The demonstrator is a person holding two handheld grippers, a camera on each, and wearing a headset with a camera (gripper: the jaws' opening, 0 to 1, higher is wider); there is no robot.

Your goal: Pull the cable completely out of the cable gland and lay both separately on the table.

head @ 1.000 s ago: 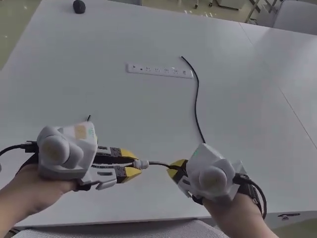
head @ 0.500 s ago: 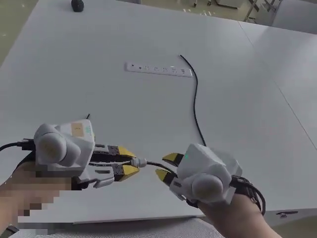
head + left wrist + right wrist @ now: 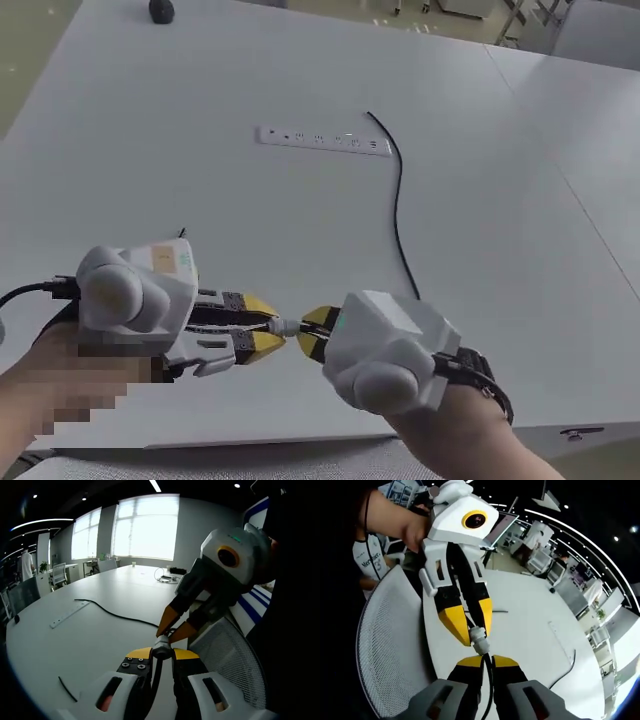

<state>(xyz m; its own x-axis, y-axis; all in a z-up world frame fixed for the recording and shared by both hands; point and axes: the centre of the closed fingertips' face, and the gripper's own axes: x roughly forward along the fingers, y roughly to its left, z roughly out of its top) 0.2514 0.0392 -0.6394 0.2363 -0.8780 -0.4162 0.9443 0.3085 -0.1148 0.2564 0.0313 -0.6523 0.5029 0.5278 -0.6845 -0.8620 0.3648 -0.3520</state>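
Note:
The small white cable gland [image 3: 286, 326] hangs just above the table's front edge, pinched between the yellow tips of my left gripper [image 3: 265, 332], which is shut on it. In the left gripper view the gland [image 3: 161, 647] sits right at those tips [image 3: 161, 655]. My right gripper [image 3: 312, 335] faces it tip to tip, shut on the black cable [image 3: 488, 672] just behind the gland [image 3: 479, 639]. The cable [image 3: 397, 205] runs on across the white table [image 3: 200, 200] toward the far side. A short black cable end [image 3: 181, 234] pokes out beyond the left gripper.
A white power strip [image 3: 320, 141] lies across the table's middle far part, by the cable's far end. At the far left corner rests a small dark object [image 3: 160, 11]. A white mesh chair [image 3: 390, 665] stands under the grippers at the near edge.
My right gripper has slid left along the cable up to the gland; its jaws stood open half a second ago and are now shut. The left gripper has stayed put.

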